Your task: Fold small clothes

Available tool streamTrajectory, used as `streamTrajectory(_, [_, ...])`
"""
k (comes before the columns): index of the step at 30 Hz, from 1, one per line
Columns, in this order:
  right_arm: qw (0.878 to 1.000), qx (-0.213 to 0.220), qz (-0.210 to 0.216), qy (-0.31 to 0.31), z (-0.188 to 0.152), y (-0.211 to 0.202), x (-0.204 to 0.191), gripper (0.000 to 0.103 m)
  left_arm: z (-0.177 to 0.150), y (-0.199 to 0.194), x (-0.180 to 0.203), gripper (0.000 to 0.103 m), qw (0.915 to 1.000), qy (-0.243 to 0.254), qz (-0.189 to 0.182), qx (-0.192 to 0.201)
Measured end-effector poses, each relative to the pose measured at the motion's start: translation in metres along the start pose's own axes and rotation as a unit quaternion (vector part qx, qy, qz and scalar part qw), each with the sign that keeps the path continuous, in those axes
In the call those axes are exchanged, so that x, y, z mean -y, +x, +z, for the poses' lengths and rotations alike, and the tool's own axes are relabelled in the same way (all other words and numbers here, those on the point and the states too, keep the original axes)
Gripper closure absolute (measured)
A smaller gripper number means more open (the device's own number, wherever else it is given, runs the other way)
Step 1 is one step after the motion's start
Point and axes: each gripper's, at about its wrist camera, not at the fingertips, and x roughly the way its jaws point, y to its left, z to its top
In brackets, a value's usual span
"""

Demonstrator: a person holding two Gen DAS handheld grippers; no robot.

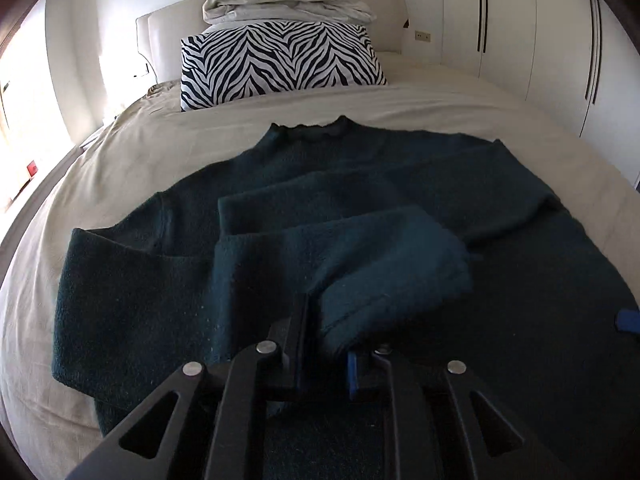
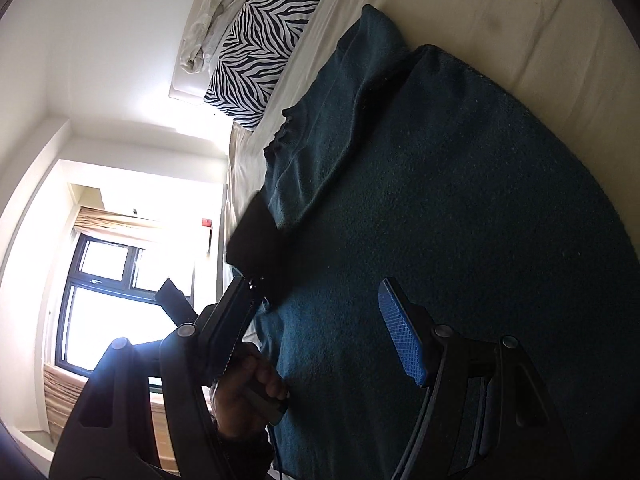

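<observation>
I have the bed (image 1: pixel 120 184) filling most of both views, its cream sheet bare around the work, a zebra-print pillow (image 1: pixel 280 64) propped at the headboard with crumpled pale bedding (image 1: pixel 288 4) piled on top. A window (image 2: pixel 108 296) shows brightly in the right wrist view.

The dark teal sweater (image 1: pixel 400 168) lies flat in the middle of the bed, front or back I cannot tell. Its long axis runs from the hem nearest me to the frilled neckline (image 1: pixel 308 128), which points toward the pillow.

I judge the fold as early. One sleeve (image 1: pixel 360 264) is drawn across the chest, and a second band of fabric lies across the body behind it, likely the other sleeve. The side fold on my left looks partly made; the body itself has not been halved, so bringing hem to neckline remains, plus tidying.

My left gripper (image 1: pixel 324 344) has its fingers drawn close together with the cuff end of that sleeve pinched between them, the black finger and the blue pad pressing on the cloth from either side. My right gripper (image 2: pixel 320 332) hangs over the lower body of the sweater with its fingers (image 2: pixel 400 340) spread wide and nothing between them. A hand (image 2: pixel 248 392) holds the other tool behind it.
</observation>
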Motion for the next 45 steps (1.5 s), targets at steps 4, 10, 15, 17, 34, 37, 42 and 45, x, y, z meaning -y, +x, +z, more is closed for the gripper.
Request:
streamTrajectory(4, [0.999,-0.024,-0.012,-0.021,0.017,0.043,-0.017,0.035,-0.018,-0.023,-0.017,0.047,0.9998,0.018,0.004,0.01])
streamTrajectory(10, [0.994,-0.091,-0.036,-0.047,0.028,0.136,-0.05,0.035,-0.039,-0.054,-0.046,0.025,0.9968,-0.075,-0.022,0.018])
streamTrajectory(15, [0.986,-0.112,-0.08,-0.1,0.025,0.189,-0.079,0.035,-0.058,-0.057,-0.061,0.025,0.9915,-0.122,-0.04,0.019])
streamTrajectory(17, [0.977,-0.116,-0.102,-0.147,0.022,0.202,-0.094,0.041,-0.06,-0.057,-0.065,0.025,0.9899,-0.133,-0.043,0.024])
streamTrajectory(34, [0.893,0.004,-0.175,-0.414,0.026,0.178,-0.232,0.096,-0.078,-0.064,-0.093,0.025,0.9743,-0.212,-0.054,0.054])
streamTrajectory(37, [0.907,0.015,-0.161,-0.39,0.052,0.167,-0.234,0.096,-0.079,-0.062,-0.095,0.025,0.9732,-0.216,-0.058,0.052])
streamTrajectory(42, [0.916,0.039,-0.168,-0.362,0.084,0.156,-0.222,0.097,-0.08,-0.061,-0.097,0.025,0.9717,-0.221,-0.064,0.054])
streamTrajectory(45, [0.925,0.043,-0.177,-0.335,0.105,0.152,-0.197,0.097,-0.08,-0.061,-0.097,0.025,0.9719,-0.22,-0.063,0.053])
